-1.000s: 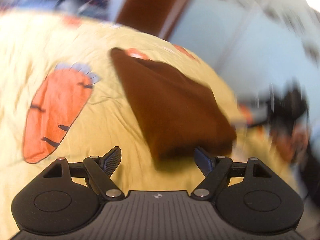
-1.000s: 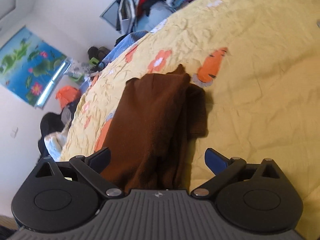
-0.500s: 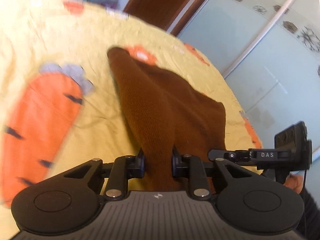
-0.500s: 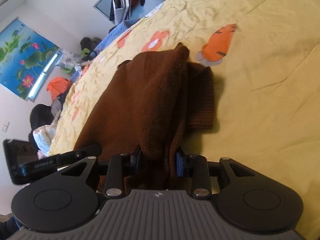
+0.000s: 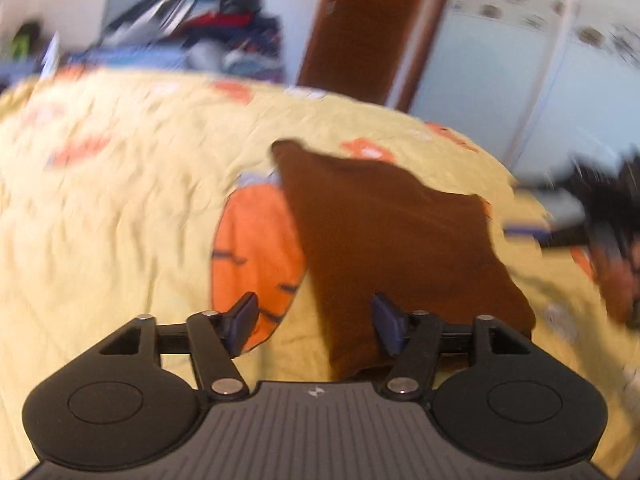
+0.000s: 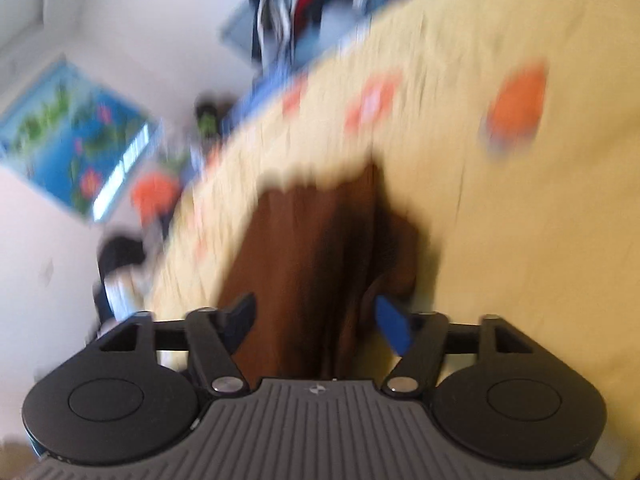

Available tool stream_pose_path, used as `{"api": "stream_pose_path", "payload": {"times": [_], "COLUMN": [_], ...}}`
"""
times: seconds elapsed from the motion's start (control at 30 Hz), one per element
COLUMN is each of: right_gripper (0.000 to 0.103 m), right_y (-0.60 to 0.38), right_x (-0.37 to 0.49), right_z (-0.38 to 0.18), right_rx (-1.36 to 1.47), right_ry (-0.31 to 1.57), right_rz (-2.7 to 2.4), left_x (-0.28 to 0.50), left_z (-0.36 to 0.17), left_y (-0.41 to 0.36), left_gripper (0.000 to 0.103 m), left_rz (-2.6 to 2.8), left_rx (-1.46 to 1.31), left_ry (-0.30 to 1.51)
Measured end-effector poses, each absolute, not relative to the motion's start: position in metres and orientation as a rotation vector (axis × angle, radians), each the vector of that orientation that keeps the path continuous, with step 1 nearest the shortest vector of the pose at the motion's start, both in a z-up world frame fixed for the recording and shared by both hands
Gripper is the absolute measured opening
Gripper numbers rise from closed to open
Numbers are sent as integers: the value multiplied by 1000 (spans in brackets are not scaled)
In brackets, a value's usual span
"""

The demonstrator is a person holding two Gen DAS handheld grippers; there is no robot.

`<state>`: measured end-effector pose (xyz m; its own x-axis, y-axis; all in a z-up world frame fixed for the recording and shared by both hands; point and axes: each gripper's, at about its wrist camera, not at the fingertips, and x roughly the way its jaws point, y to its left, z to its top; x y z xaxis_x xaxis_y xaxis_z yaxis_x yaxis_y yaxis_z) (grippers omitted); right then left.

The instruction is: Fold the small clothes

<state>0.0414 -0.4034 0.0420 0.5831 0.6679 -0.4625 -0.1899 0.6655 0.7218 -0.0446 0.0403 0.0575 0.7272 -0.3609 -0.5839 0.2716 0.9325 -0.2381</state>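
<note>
Blurred brown garment, near edge hidden, perhaps folded double.

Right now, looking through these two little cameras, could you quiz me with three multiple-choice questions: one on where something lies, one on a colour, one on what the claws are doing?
1. Where does the brown garment lie?
A. on the yellow bedspread
B. on the floor
C. hung on the door

2. What colour is the big carrot print beside the garment?
A. green
B. orange
C. purple

3. How do the jaws of the left gripper and right gripper stand?
A. both clamped on cloth
B. one clamped, one open
C. both open, having just been opening

Answers:
1 A: the garment rests flat on the spread in both views.
2 B: the print is plainly orange with dark lines.
3 C: the pads stand apart on each gripper and pinch no cloth, though the garment lies below them.
</note>
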Motion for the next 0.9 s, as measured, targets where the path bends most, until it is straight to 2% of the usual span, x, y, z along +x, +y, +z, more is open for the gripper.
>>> {"api": "stream_pose_path", "payload": {"times": [0.13,0.17,0.2,0.23,0.37,0.43,0.5,0.57,0.6,0.63,0.73,0.87,0.9], "right_gripper": [76,72,46,16,14,13,17,36,64,83,85,85,85], "right_y": [-378,-367,-355,-345,-350,-371,-383,-388,-390,-393,-385,-326,-310], "right_x": [80,88,93,94,85,98,103,99,97,92,94,118,125], "right_z": [46,40,34,33,50,32,15,22,31,41,65,64,56], "right_rx": [569,534,492,441,382,399,459,517,529,537,546,544,542], "right_ry": [883,929,966,984,866,916,952,937,899,824,720,793,825], "right_rz": [512,506,519,544,585,467,456,447,409,354,352,567,590], "left_x": [-31,-27,-26,-26,-35,-35,-32,-31,-29,-27,-15,4,8], "left_z": [55,54,54,56,61,61,62,66,68,71,75,50,40], "left_y": [12,7,4,3,5,3,-2,-8,-12,-16,-34,-69,-76], "left_gripper": [66,66,66,66,66,66,66,66,66,66,66,66,69], "left_rz": [-378,-372,-361,-353,-380,-400,-404,-413,-418,-430,-475,-523,-527], "left_rx": [-72,-71,-71,-72,-60,-45,-19,10,24,37,90,197,221], "left_ry": [672,679,685,687,636,626,612,586,569,555,535,607,638]}}
